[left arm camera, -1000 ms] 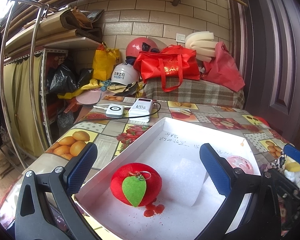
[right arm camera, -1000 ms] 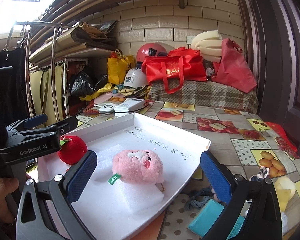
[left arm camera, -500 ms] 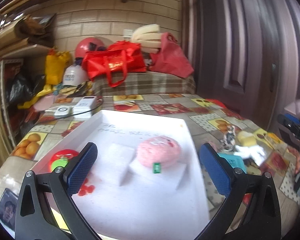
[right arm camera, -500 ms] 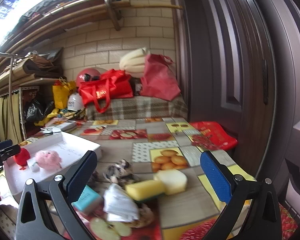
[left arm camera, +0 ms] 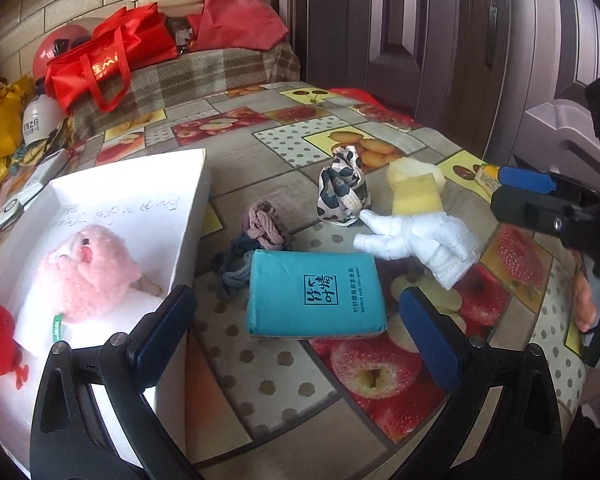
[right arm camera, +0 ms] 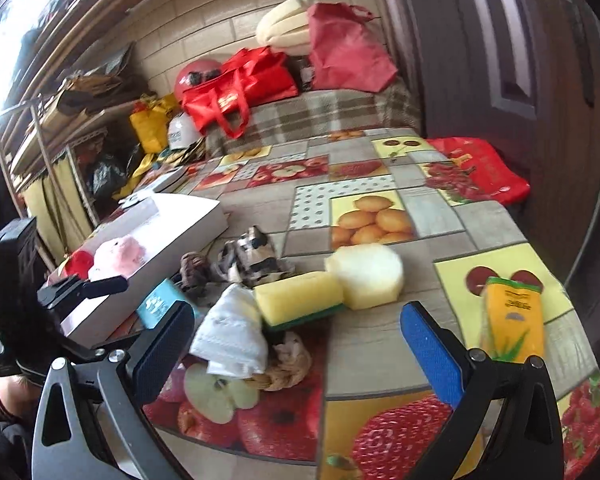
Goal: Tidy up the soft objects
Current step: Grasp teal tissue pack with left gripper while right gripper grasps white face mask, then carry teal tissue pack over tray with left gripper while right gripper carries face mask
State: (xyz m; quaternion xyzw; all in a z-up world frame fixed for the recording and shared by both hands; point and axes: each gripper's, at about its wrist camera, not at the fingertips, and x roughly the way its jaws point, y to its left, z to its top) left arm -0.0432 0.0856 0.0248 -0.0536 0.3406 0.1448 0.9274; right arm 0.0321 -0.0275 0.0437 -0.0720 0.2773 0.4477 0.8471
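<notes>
**Soft items awaiting transfer to the tray**

Both the left gripper (left arm camera: 296,330) and the right gripper (right arm camera: 298,350) are spread wide, empty. The teal tissue pack (left arm camera: 315,293) lies on the table (left arm camera: 260,392) beside the white tray (left arm camera: 188,216)'s right wall. Judged light and compressible; grasp it across the short sides.

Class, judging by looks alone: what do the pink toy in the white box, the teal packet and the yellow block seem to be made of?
Pink toy: fuzzy plush fabric, matte, with a curly pile.
Teal packet: glossy plastic film around something soft, probably tissues; it shows creases and sheen.
Yellow block: porous foam sponge, matte, with a green layer underneath.
</notes>
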